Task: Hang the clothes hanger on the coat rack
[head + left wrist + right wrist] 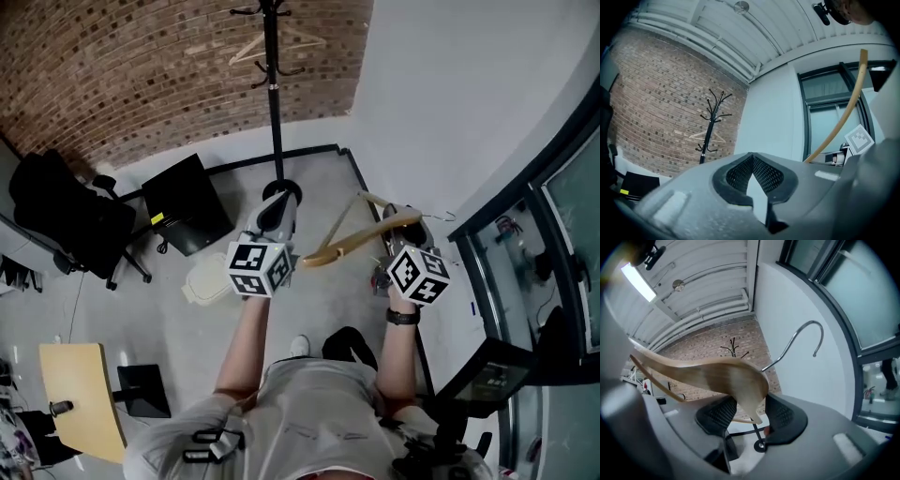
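**— What's the right gripper got?**
— The clothes hanger. Pale wood, smooth, curved like a bow, with a thinner wooden bar below and a thin metal hook out of the middle. The jaws are clamped on the thick wooden middle, just beneath the hook's stem, dark pads on both sides.

**— Which way does it lie?**
— In the head view it runs long-ways across the person's front. One arm reaches over toward the left gripper, its tip just beside that gripper, and the other arm ends at the right gripper. The hook goes up and away from the jaws toward the white wall and curls over with its tip down. From above I can hardly see the wire, so I'm going by the right gripper view.

**— And the left one?**
— Pinched closed, pad tips meeting, nothing in it.

**— Where is all this?**
— In the air over the grey floor, well apart from the coat rack. That's black and upright against the brick wall, and another pale hanger is hung on it.
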`<control>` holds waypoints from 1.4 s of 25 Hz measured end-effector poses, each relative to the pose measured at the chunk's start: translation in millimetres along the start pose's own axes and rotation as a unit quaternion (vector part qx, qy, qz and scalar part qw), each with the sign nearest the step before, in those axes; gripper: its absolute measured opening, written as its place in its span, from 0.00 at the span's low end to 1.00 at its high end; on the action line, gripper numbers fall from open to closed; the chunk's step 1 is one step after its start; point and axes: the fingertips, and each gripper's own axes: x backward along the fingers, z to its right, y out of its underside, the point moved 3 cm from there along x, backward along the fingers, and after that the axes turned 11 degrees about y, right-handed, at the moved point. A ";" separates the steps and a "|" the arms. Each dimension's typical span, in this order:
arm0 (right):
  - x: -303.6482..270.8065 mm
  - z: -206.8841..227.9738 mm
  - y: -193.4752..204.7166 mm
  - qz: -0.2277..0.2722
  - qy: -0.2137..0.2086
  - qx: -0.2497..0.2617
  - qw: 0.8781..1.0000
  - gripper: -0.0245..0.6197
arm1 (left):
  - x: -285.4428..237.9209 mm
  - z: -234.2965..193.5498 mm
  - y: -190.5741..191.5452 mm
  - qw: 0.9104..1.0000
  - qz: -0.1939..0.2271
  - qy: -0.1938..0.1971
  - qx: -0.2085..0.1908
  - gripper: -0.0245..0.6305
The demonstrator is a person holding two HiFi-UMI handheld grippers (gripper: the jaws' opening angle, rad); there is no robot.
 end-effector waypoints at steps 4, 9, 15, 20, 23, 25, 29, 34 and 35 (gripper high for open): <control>-52.7 -12.2 -10.2 0.003 -0.027 0.011 1.000 0.34 | -22.4 -33.8 1.8 1.000 0.009 -0.024 0.002 0.04; -139.2 -22.1 -12.7 -0.008 -0.071 0.007 0.997 0.34 | -68.8 -86.6 6.1 0.997 0.009 -0.075 -0.004 0.04; -252.4 -19.5 -62.2 -0.008 -0.101 0.032 0.994 0.34 | -147.1 -131.8 -17.3 0.991 0.014 -0.128 -0.025 0.04; -307.1 -21.5 -86.8 -0.005 -0.140 0.033 0.990 0.34 | -189.1 -150.3 -26.5 0.987 0.020 -0.159 -0.023 0.04; -333.4 -18.3 -86.7 -0.015 -0.153 0.039 0.987 0.34 | -205.2 -159.0 -19.0 0.983 0.011 -0.179 -0.025 0.04; -345.0 -16.2 -83.4 -0.025 -0.161 0.033 0.986 0.34 | -212.8 -160.9 -15.9 0.982 0.004 -0.187 -0.020 0.04; -371.6 -12.7 -70.6 -0.047 -0.163 0.028 0.985 0.34 | -228.0 -175.4 -10.5 0.980 -0.008 -0.198 -0.019 0.04; -414.1 -18.5 -63.7 -0.045 -0.154 0.033 0.987 0.34 | -247.9 -209.4 2.7 0.980 -0.022 -0.199 -0.019 0.04; -421.1 -23.1 -64.2 -0.045 -0.155 0.034 0.986 0.34 | -249.1 -217.2 2.0 0.979 -0.021 -0.201 -0.017 0.04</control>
